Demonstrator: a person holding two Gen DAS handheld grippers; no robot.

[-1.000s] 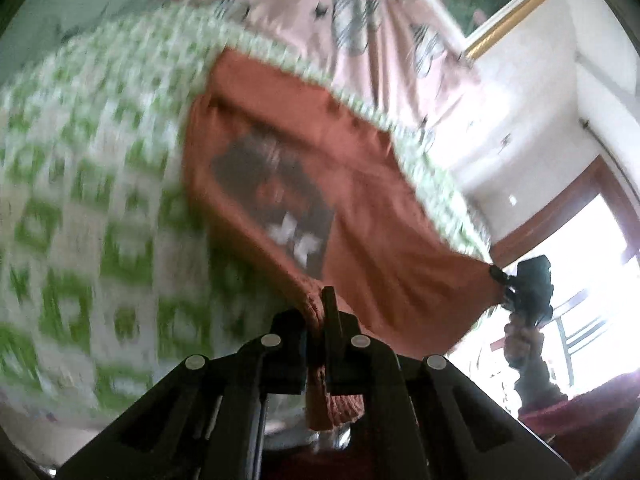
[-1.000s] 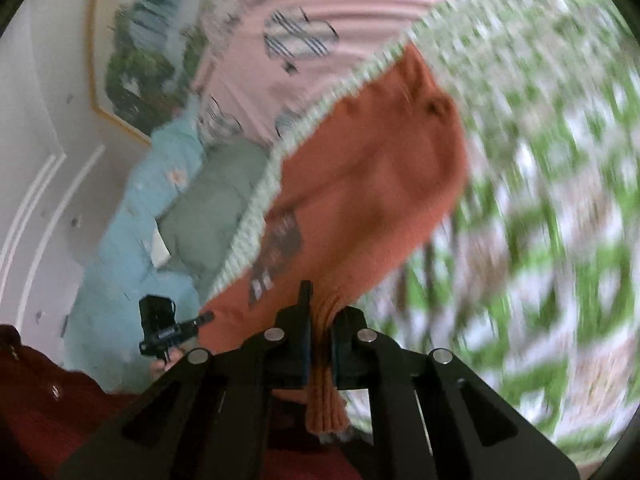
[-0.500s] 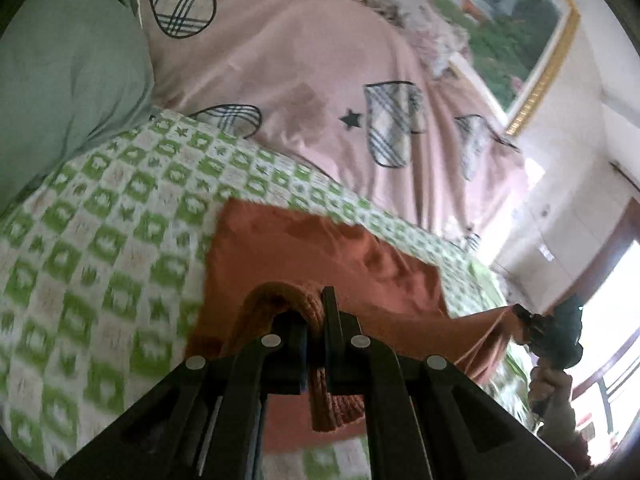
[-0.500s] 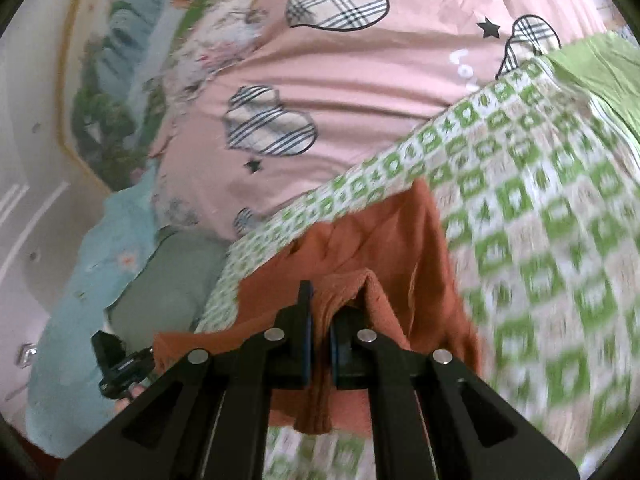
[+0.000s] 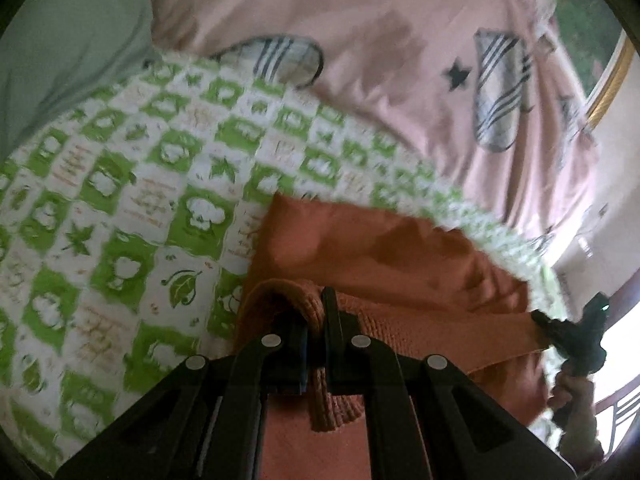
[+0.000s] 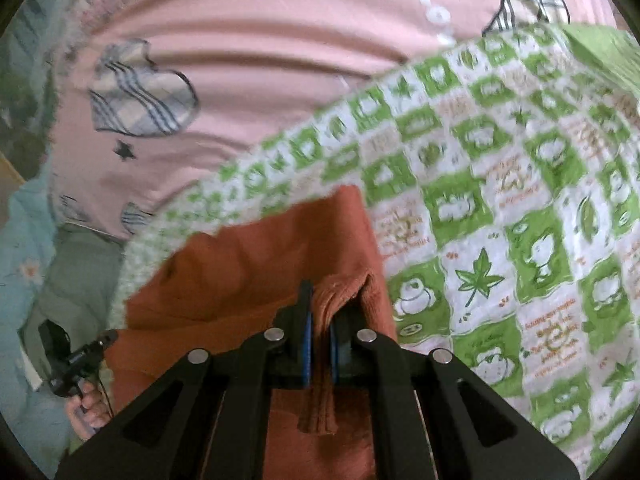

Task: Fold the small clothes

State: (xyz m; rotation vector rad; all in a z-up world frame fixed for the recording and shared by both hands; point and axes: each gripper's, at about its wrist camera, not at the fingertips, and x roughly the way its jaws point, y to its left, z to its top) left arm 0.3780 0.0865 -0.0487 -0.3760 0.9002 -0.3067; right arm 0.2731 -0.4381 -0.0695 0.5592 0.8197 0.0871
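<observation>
A rust-orange knit garment (image 5: 400, 264) lies folded over on a green-and-white checked sheet (image 5: 120, 200). My left gripper (image 5: 316, 320) is shut on the garment's ribbed hem at its left corner, and a strip of hem hangs out behind the pads. In the right wrist view the same orange garment (image 6: 248, 264) spreads left of my right gripper (image 6: 320, 312), which is shut on the hem's right corner. Each gripper shows small in the other's view: the right gripper (image 5: 576, 336) at the far right, the left gripper (image 6: 80, 356) at the lower left, each held by a hand.
A pink quilt (image 5: 400, 60) with plaid hearts and stars is piled beyond the checked sheet (image 6: 520, 220). A grey-green pillow (image 5: 60, 48) lies at the left, a light blue floral cloth (image 6: 24, 240) beside it. A gold-framed picture (image 5: 608, 80) hangs on the wall.
Both grippers carried the hem forward over the garment, folding it so the dark print is covered. The orange cloth now lies lower and flatter on the sheet. Both grips stayed shut.
</observation>
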